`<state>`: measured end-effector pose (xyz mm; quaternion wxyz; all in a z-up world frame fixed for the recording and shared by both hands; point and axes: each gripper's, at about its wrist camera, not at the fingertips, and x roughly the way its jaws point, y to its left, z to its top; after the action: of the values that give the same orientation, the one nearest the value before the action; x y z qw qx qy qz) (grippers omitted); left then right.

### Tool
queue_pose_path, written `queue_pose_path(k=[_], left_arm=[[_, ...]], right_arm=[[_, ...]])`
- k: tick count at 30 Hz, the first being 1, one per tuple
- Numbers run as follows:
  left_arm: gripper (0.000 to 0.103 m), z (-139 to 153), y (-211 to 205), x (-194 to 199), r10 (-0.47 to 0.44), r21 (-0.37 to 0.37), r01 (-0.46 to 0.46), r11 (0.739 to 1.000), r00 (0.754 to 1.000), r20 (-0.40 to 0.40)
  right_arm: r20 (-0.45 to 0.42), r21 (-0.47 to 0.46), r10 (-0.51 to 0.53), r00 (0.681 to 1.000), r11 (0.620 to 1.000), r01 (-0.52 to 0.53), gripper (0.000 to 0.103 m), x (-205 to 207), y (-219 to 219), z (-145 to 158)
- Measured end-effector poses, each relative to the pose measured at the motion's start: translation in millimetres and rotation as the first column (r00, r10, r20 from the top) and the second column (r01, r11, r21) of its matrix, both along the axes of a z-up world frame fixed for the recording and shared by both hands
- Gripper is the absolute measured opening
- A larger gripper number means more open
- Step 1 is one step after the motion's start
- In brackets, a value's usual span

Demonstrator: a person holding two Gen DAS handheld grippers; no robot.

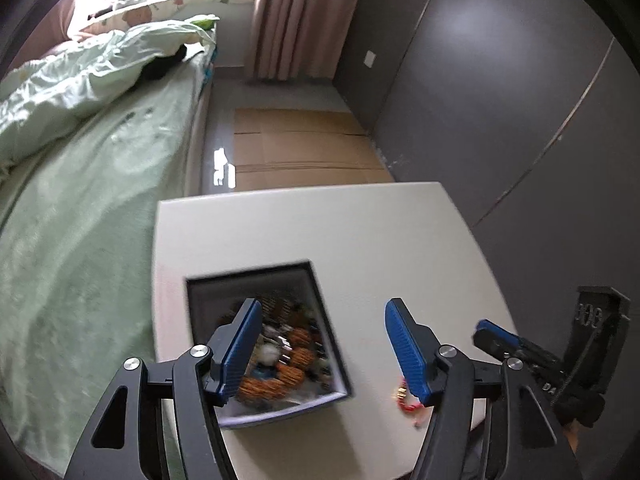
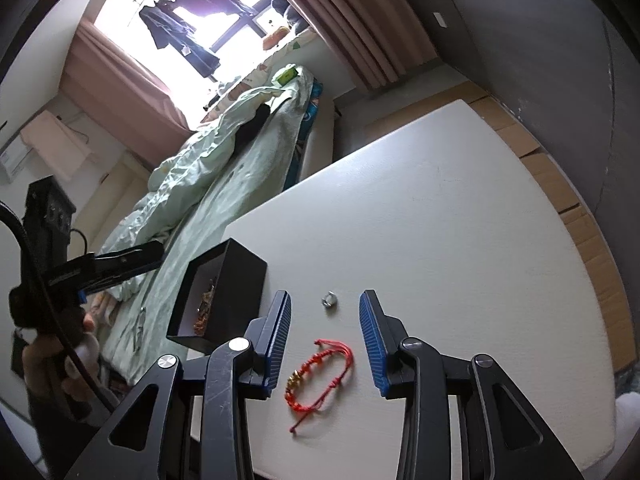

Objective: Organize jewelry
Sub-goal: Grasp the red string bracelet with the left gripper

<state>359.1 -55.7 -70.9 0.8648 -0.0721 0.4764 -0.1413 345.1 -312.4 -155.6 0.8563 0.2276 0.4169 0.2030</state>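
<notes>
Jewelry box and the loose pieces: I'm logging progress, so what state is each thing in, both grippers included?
Jewelry box: open, lidless, beaded jewelry inside.
Red cord bracelet: loose on the table, outside the box.
Small silver ring: on the table, outside the box.
Left gripper: open, empty, above the box.
Right gripper: open, empty, straddling the bracelet.

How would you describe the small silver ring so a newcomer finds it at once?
On the white tabletop, look right of the open black jewelry box. The small silver ring lies alone beyond the red cord bracelet: tiny, metallic and colourless, unlike the larger red loop.
</notes>
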Motion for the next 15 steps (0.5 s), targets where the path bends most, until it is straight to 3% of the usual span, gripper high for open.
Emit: queue_pose_path(k=[2, 15], left_arm=[[0.065, -2, -8, -8, -0.017, -0.02, 0.017, 1.0, 1.0, 0.009], [0.065, -20, -62, -51, -0.155, -0.045, 0.155, 0.987, 0.988, 0.008]], right_arm=[[-0.002, -0.017, -0.011, 1.0, 1.0, 0.011, 0.047, -3, -3, -1], [-0.019, 0.016, -0.059, 0.998, 0.998, 0.059, 0.048, -24, -27, -3]])
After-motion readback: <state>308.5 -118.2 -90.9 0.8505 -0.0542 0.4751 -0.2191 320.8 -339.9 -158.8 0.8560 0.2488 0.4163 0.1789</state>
